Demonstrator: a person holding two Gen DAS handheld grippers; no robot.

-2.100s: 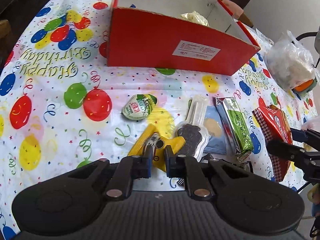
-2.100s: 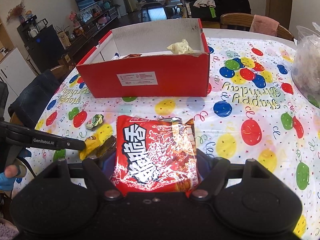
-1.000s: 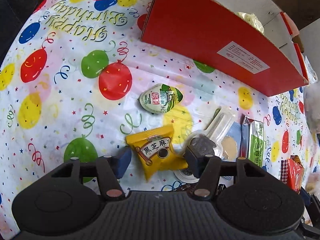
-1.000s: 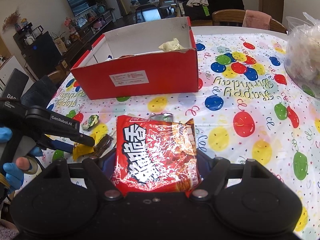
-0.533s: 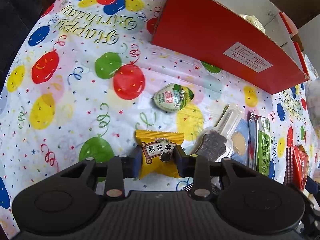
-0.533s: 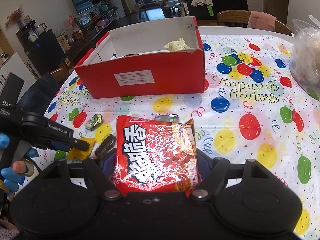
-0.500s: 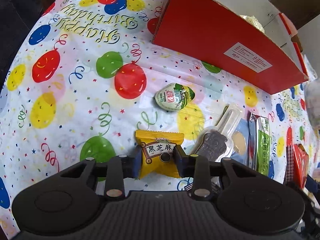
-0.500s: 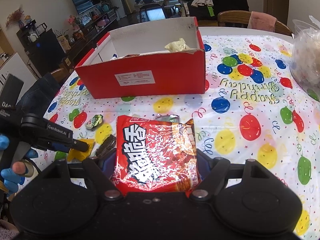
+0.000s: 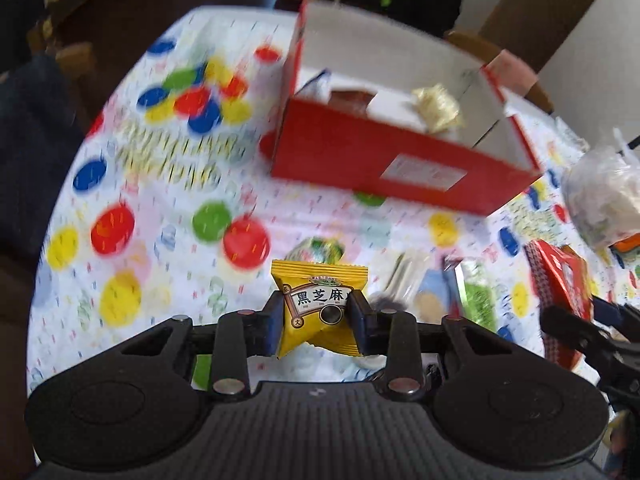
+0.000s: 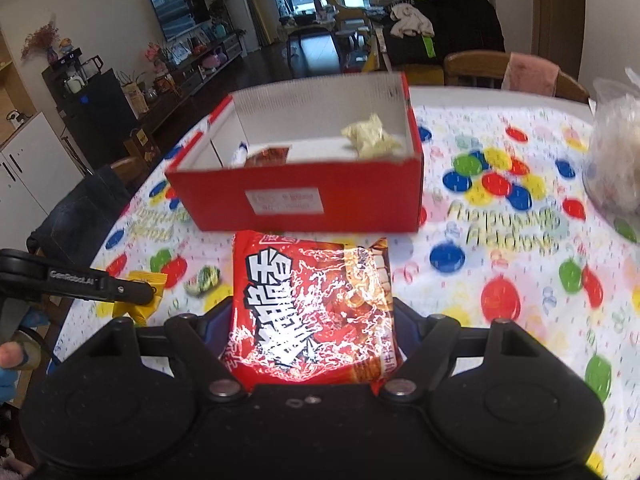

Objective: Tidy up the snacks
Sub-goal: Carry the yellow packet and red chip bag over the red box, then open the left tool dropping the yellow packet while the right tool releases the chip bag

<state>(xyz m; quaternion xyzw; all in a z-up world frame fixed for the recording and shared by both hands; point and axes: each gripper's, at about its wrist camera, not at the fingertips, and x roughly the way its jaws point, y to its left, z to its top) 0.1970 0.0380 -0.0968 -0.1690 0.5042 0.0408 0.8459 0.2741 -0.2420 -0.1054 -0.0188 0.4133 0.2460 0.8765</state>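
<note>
Left wrist view shows the left gripper (image 9: pixel 318 316) pinching a yellow sesame snack packet (image 9: pixel 318 308) at lower centre, clear of the balloon-print tablecloth (image 9: pixel 132 200), with the red box (image 9: pixel 384 160) in the upper middle (background blurred). Right wrist view has the right gripper (image 10: pixel 312 332) clamped on a red noodle packet (image 10: pixel 310 308) at centre, below the box.
</note>
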